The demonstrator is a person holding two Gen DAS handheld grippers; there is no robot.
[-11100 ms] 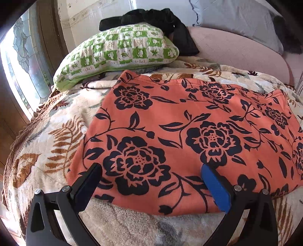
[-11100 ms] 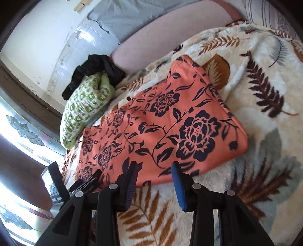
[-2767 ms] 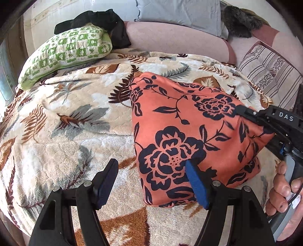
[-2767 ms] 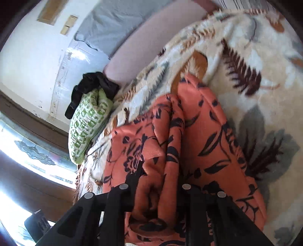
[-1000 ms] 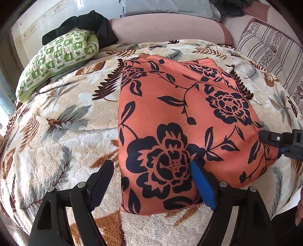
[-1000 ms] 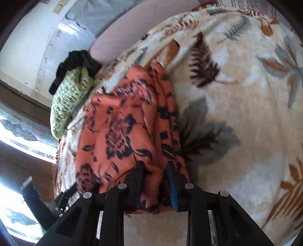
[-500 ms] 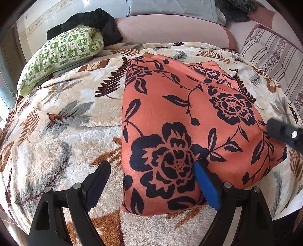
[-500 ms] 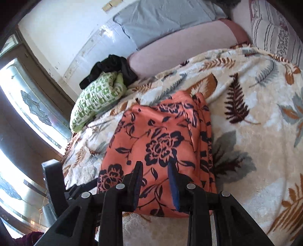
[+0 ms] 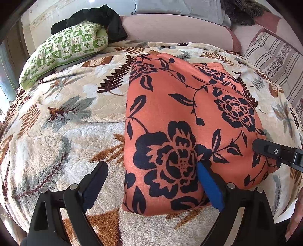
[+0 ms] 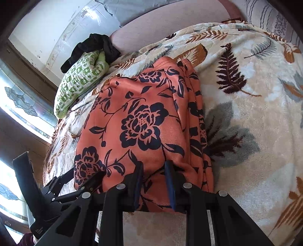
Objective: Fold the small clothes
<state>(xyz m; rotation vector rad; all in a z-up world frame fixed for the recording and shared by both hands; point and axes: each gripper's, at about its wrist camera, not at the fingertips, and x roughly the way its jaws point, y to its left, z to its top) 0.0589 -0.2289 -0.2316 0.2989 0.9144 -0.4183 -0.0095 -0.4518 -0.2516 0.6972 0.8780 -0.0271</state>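
Observation:
An orange garment with black flowers (image 9: 181, 117) lies folded into a thick stack on the leaf-print blanket (image 9: 56, 132). It also shows in the right wrist view (image 10: 140, 128), with layered edges on its right side. My left gripper (image 9: 151, 177) is open and empty, with its right finger over the garment's near edge and its left finger over the blanket. My right gripper (image 10: 153, 176) is over the garment's near edge with a narrow gap between the jaws and no cloth held; its tip shows in the left wrist view (image 9: 265, 146).
A green patterned pillow (image 9: 64, 51) with black clothing (image 9: 94, 17) behind it lies at the far left of the bed. A pink bolster (image 9: 178, 30) and a striped cushion (image 9: 276, 62) line the back. The bed's near edge is just below the grippers.
The right gripper had been shut on the garment's corner, let go and pulled back to the near edge. The garment now lies flat. The left gripper has hardly moved.

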